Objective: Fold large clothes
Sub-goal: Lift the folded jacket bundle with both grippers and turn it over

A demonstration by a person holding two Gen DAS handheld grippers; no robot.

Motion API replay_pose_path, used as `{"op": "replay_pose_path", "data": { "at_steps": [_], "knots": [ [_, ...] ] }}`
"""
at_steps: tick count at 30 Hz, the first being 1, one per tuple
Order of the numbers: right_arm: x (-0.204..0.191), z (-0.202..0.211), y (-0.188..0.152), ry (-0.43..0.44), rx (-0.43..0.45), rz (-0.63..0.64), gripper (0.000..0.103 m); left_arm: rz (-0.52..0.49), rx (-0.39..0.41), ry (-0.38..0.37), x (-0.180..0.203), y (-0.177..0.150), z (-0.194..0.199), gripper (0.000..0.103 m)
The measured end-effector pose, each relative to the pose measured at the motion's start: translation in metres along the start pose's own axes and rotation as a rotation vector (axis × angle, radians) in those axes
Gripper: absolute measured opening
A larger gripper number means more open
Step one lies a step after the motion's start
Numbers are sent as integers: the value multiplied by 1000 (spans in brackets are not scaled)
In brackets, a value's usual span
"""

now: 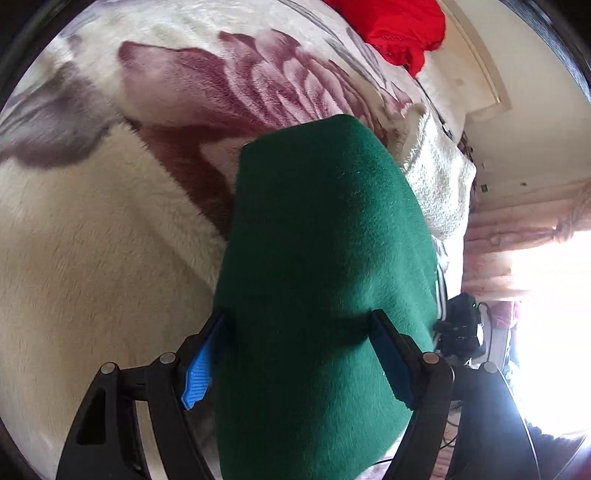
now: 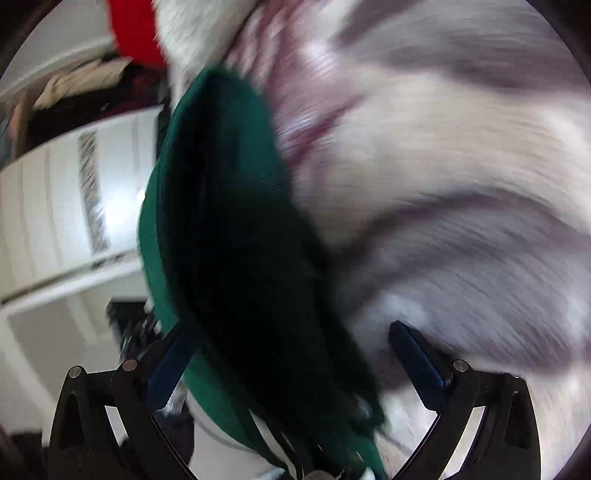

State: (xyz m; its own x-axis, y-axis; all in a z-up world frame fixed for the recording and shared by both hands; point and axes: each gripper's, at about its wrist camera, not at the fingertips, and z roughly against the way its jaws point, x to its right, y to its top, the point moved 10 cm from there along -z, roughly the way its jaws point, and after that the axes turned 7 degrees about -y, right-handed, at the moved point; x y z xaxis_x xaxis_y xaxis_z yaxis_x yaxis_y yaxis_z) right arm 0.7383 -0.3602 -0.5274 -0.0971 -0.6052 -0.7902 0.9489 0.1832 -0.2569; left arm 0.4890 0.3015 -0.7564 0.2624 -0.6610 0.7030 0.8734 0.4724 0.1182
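The dark green woollen garment [image 1: 321,258] hung above the cream plush blanket with purple flowers [image 1: 110,240] on the bed, draped between both grippers. The left gripper [image 1: 295,328] had its blue-padded fingers [image 1: 197,373] spread wide around the cloth, not pinching it. The right gripper [image 2: 291,336] likewise stood with fingers apart, the blurred green fabric passing between them.

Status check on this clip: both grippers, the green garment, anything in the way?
Left gripper fingers wide apart, green garment bulging between them. Right gripper same, view blurred. Garment over floral blanket. Red cloth far off, not obstructing.
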Motion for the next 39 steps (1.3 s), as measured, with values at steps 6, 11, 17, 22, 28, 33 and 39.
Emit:
{"op": "replay_pose_path", "data": {
  "at_steps": [6, 11, 17, 22, 28, 33, 39],
  "knots": [
    [-41, -46, -3, 140, -130, 53, 103, 23, -20, -96, -9, 2, 4, 76],
    [-55, -60, 0, 190, -126, 9, 103, 66, -17, -200, -18, -1, 12, 76],
    [-68, -57, -13, 178, -121, 42, 103, 149, -44, -358, -35, -16, 22, 76],
    [-38, -35, 2, 59, -57, -32, 98, 151, -43, -336, -31, -22, 30, 76],
    [-45, 56, 33, -95, 233, -8, 99, 83, 39, -256, -9, 4, 42, 76],
    [-67, 24, 19, -281, 160, 126, 13, 21, 55, -108, 1, 49, 30, 76],
    [-77, 74, 53, -331, 364, 114, 10, -132, 61, -62, 41, 109, 19, 76]
  ]
}}
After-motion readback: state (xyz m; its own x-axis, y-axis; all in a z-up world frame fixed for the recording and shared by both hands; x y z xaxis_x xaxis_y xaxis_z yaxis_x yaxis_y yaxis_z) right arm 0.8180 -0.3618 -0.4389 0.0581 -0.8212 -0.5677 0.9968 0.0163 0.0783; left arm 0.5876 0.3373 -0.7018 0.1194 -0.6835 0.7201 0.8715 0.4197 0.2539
